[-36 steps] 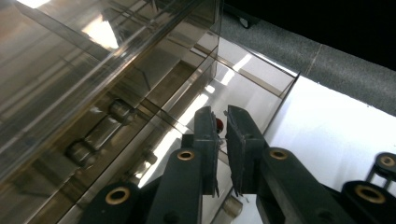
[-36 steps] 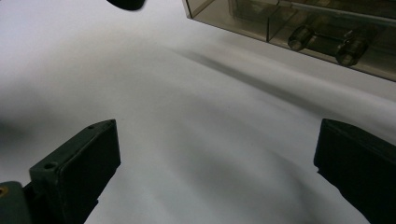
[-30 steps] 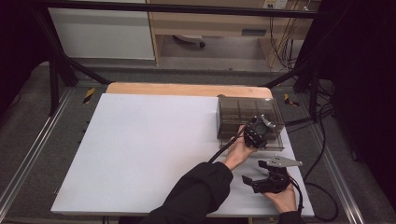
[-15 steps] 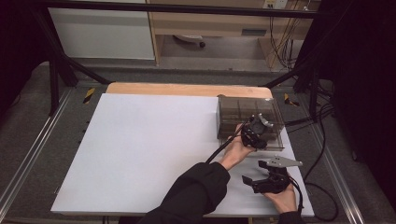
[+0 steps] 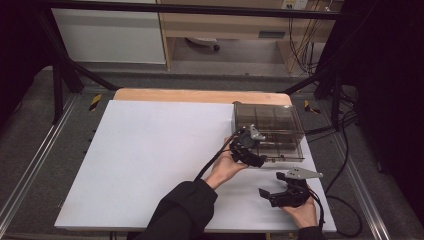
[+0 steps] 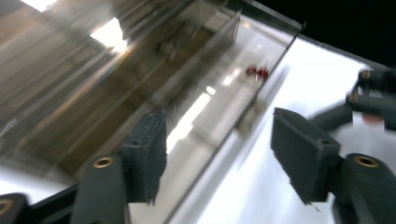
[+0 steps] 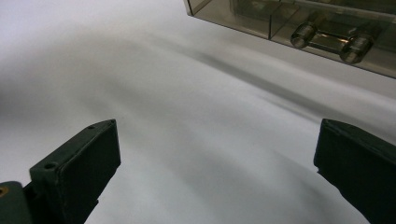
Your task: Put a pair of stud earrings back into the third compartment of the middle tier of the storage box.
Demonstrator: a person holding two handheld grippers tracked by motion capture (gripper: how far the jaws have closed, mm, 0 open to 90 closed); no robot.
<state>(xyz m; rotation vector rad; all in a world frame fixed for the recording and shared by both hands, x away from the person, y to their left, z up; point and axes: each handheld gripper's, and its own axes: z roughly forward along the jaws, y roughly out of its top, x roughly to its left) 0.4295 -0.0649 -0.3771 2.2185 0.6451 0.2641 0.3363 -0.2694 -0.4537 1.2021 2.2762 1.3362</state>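
A smoky transparent compartment box (image 5: 270,129) stands at the right back of the white table (image 5: 150,160). My left gripper (image 5: 252,152) is at the box's near left corner, held by a hand that reaches across. In the left gripper view the left gripper (image 6: 224,158) is open, with the box's front edge (image 6: 219,116) running between its jaws; I cannot tell whether they touch it. Small red pieces (image 6: 258,71) lie inside the box. My right gripper (image 5: 267,195) rests low near the table's front right, open over bare table (image 7: 219,163). The box wall (image 7: 261,23) with two metal cylinders (image 7: 327,39) is ahead of it.
A wooden strip (image 5: 200,95) runs along the table's back edge. Metal rails (image 5: 30,170) flank the table on both sides, and cables (image 5: 345,165) trail at the right. The right gripper (image 6: 373,93) appears far off in the left gripper view.
My left gripper has slid left along the box's front edge toward its near left corner. The right gripper has stayed in place.
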